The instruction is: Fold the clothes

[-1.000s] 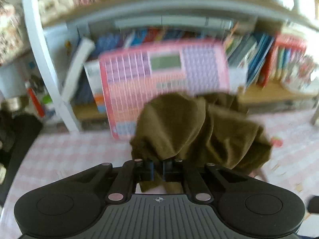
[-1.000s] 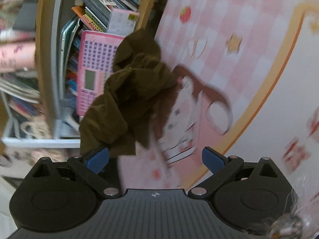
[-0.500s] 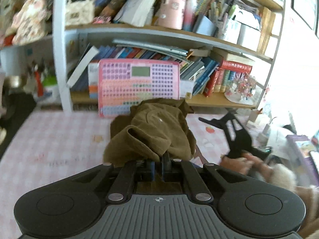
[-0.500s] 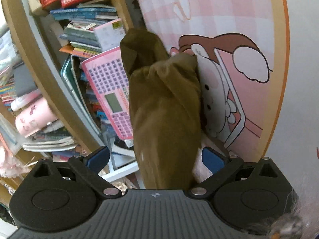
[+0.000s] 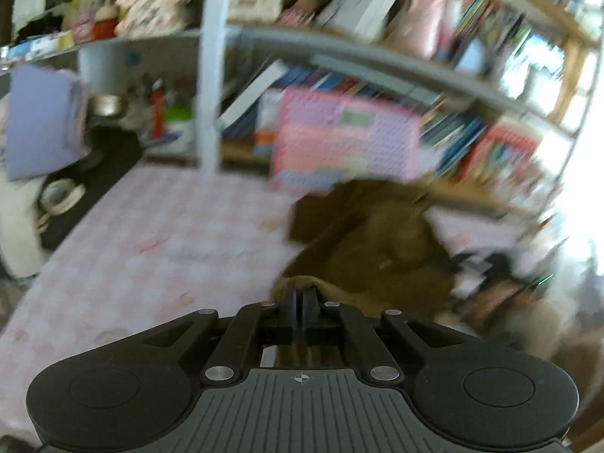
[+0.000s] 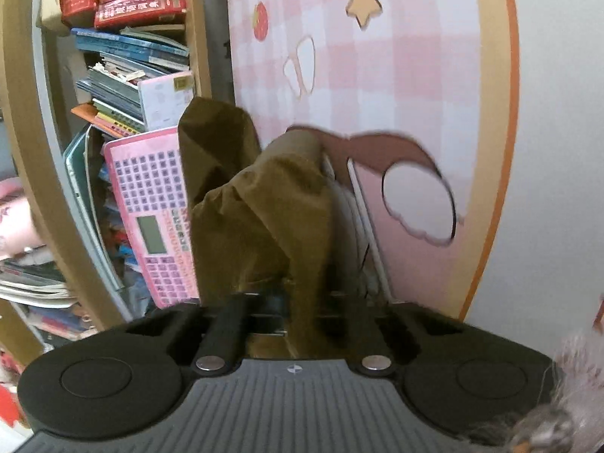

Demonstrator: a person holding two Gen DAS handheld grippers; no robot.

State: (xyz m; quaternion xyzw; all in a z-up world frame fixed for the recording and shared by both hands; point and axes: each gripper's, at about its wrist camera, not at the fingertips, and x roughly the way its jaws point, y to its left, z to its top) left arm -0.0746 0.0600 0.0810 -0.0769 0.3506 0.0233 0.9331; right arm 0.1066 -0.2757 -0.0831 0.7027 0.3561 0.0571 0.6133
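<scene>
- Cloth [image 5: 381,249], olive-brown and bunched, was pinched in the left gripper [image 5: 301,296]; its fingers stood pressed together with a fold of fabric between the tips.
- From those tips the cloth ran ahead and to the right, heaped over a pink checked mat [image 5: 158,234].
- Beyond the heap, a pink keypad toy [image 5: 339,139] leaned against a bookshelf [image 5: 377,64]; the whole left view was blurred.
- The right gripper [image 6: 302,302] was also closed on the cloth [image 6: 279,207]; a band of fabric passed down between its fingers, which sat close together and were mostly hidden by it.
- Ahead of the right gripper the cloth rose in a crumpled column, with the toy [image 6: 151,211] and stacked books [image 6: 128,71] to its left.
- To its right lay the mat [image 6: 377,56], with a cartoon print partly covered by the fabric.
- A furry cuff [image 6: 566,396] showed at the right gripper's lower right edge.
</scene>
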